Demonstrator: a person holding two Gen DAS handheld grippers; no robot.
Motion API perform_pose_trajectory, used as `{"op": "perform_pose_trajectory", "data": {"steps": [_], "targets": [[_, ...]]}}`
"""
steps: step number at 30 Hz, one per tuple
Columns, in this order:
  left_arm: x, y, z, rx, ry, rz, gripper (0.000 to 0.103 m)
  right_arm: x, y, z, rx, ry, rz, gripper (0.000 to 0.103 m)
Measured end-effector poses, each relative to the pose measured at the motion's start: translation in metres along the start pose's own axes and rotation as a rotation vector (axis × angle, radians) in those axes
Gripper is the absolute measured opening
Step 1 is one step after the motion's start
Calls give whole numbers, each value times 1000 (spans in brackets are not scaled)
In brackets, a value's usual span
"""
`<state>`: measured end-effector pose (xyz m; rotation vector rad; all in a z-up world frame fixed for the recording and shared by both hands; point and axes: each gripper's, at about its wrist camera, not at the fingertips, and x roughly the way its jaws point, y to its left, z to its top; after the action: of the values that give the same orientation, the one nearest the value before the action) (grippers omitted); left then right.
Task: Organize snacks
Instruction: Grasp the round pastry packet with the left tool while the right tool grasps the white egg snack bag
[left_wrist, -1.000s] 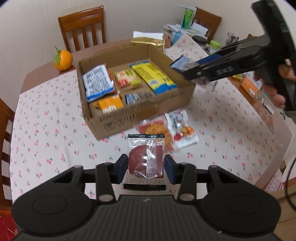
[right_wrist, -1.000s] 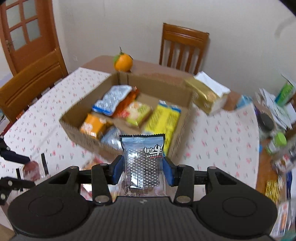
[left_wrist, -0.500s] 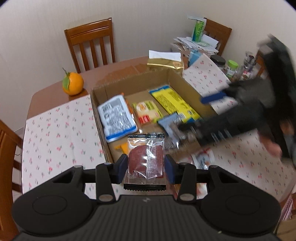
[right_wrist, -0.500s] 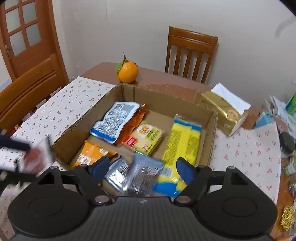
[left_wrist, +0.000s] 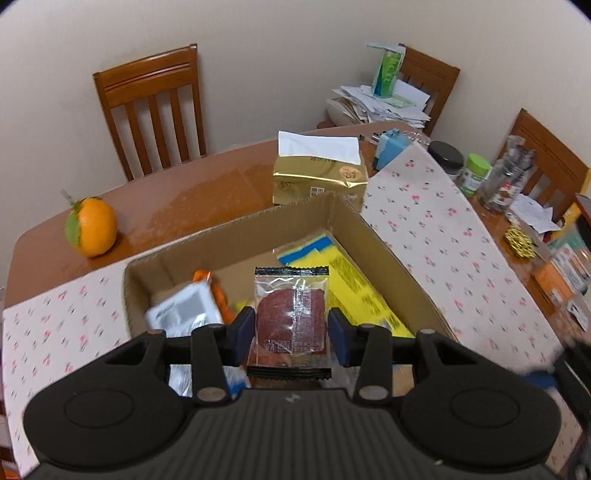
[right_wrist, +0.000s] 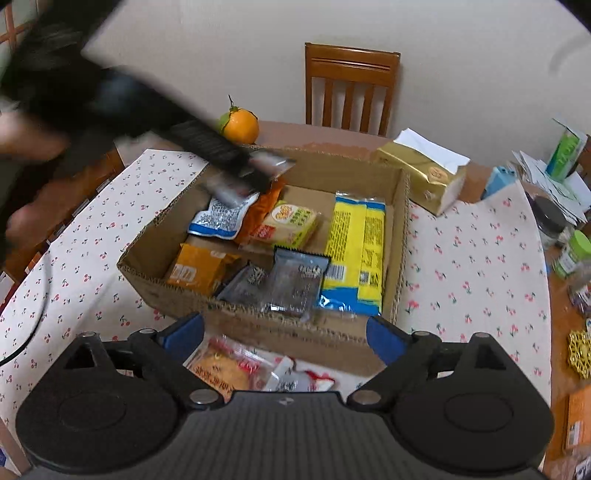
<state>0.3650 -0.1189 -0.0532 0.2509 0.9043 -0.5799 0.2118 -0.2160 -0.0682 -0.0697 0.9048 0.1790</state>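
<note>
My left gripper (left_wrist: 291, 328) is shut on a clear packet with a red-brown snack (left_wrist: 291, 314) and holds it above the open cardboard box (left_wrist: 384, 251). In the right wrist view the left gripper (right_wrist: 258, 170) reaches in over the box's far left corner. My right gripper (right_wrist: 284, 332) is open and empty, just in front of the box's near wall (right_wrist: 280, 325). A silver-grey packet (right_wrist: 297, 282) lies inside the box by that wall, beside a yellow packet (right_wrist: 356, 251), a white-blue packet (right_wrist: 221, 218) and an orange packet (right_wrist: 195, 269).
Two snack packets (right_wrist: 236, 369) lie on the cherry-print cloth (right_wrist: 472, 266) in front of the box. An orange (left_wrist: 90, 230), a gold tissue pack (left_wrist: 317, 177), jars (left_wrist: 476, 173) and papers stand around. Wooden chairs (left_wrist: 151, 107) ring the table.
My right gripper opened and dropped the silver-grey packet into the box, then drew back. My left gripper carried the red-brown packet forward over the box.
</note>
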Motion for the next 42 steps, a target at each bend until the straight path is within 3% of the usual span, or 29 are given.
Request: {"op": "perform_pose_trajectory", "data": {"steps": [6, 8, 9, 11, 17, 29, 42], "targets": [[39, -1, 28, -6, 5, 22, 44, -7, -6, -13, 49, 16, -39, 97], [47, -1, 34, -9, -6, 37, 53, -9, -9, -18, 61, 22, -57, 97], [50, -1, 36, -10, -11, 54, 68, -10, -10, -19, 69, 25, -65, 97], [50, -1, 37, -11, -31, 100, 82, -12, -14, -22, 83, 27, -75, 97], [18, -1, 22, -28, -63, 108, 90, -17, -21, -25, 98, 23, -90, 101], [-73, -11, -54, -118, -123, 185, 93, -13, -31, -44, 103, 46, -116, 103], [-76, -28, -152, -196, -27, 299, 93, 46, -28, -60, 158, 149, -99, 103]]}}
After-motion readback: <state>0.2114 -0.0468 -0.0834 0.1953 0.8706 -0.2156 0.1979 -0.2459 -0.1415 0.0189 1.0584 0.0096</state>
